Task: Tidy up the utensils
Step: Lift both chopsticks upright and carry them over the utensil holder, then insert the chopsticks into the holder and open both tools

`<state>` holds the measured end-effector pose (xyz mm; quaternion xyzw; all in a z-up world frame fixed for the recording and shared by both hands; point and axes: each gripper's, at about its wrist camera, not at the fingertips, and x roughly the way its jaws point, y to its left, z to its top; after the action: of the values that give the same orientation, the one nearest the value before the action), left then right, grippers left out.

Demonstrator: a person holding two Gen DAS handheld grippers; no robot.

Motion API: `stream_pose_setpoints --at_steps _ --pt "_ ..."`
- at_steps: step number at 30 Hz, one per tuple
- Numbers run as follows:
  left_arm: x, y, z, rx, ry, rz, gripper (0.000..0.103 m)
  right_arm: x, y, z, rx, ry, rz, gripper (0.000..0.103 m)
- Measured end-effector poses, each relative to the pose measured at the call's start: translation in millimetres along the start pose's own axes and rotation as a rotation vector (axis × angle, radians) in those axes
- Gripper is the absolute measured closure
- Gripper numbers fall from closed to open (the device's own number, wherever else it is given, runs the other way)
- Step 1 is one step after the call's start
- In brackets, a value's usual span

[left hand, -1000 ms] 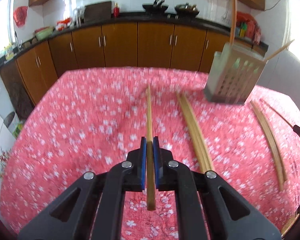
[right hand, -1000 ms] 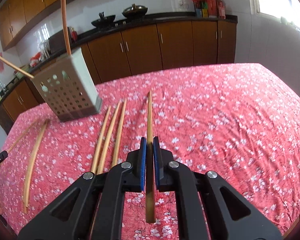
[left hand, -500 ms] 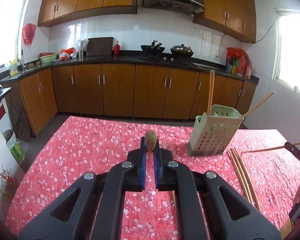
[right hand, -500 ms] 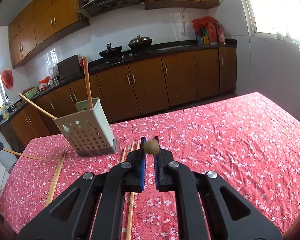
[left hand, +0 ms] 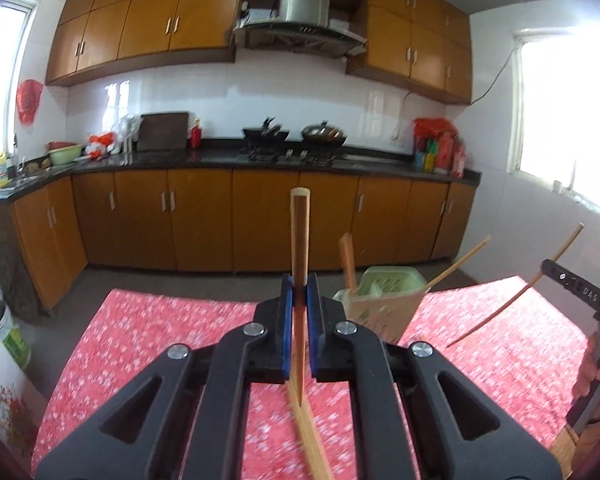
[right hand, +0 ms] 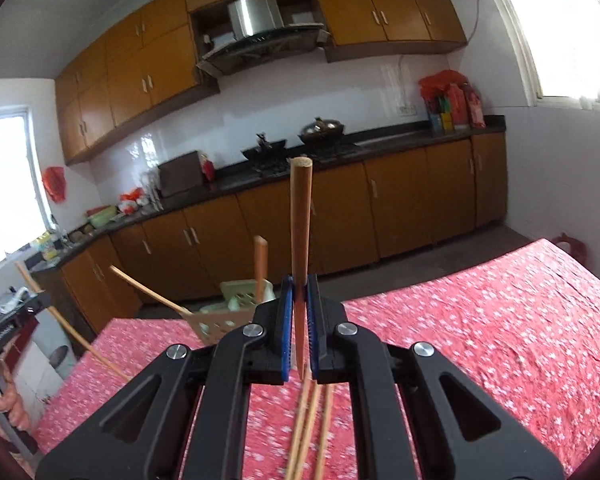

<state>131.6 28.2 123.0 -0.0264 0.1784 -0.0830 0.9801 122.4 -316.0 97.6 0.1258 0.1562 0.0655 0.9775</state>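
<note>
Each gripper, left (left hand: 299,300) and right (right hand: 299,304), is clamped on a wooden chopstick (left hand: 300,248) held upright above the red-clothed surface (left hand: 148,332), with the perforated holder (left hand: 384,300) standing near its far edge. Either chopstick could slip in the narrow pads or strike the holder's rim.

The left gripper (left hand: 299,308) clamps a wooden chopstick (left hand: 300,240) that points up. Just right of it stands a pale green perforated utensil holder (left hand: 384,308) on the red floral tablecloth (left hand: 148,336), with chopsticks leaning out. Right of the holder, the right gripper (left hand: 580,292) carries another chopstick (left hand: 512,304).
</note>
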Motion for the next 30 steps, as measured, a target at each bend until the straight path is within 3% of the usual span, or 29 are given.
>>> stream_pose_setpoints --at_steps 6,11,15,19,23,27,28,30 --pt "-3 -33 40 -0.005 -0.139 -0.055 0.096 -1 28 26 -0.022 -0.078 0.098 0.096" --pt "13 -51 72 -0.053 -0.263 -0.044 0.096 16 39 42 -0.04 -0.127 0.101 0.096" --pt "34 -59 79 -0.067 -0.323 -0.016 0.096 48 45 49 -0.066 -0.123 0.08 0.096" --pt "64 -59 72 -0.084 -0.299 -0.021 0.096 76 46 42 -0.066 -0.061 0.067 0.096" --pt "100 -59 59 -0.09 -0.215 -0.022 0.096 100 45 28 -0.061 0.014 0.066 0.096" --pt "118 -57 49 -0.097 -0.154 -0.031 0.092 101 46 22 -0.062 0.034 0.069 0.094" --pt "119 -56 48 -0.097 -0.151 -0.031 0.091 99 47 22 -0.065 0.032 0.068 0.089" --pt "114 -53 48 -0.097 -0.153 -0.035 0.084 91 48 24 -0.075 0.014 0.057 0.07"
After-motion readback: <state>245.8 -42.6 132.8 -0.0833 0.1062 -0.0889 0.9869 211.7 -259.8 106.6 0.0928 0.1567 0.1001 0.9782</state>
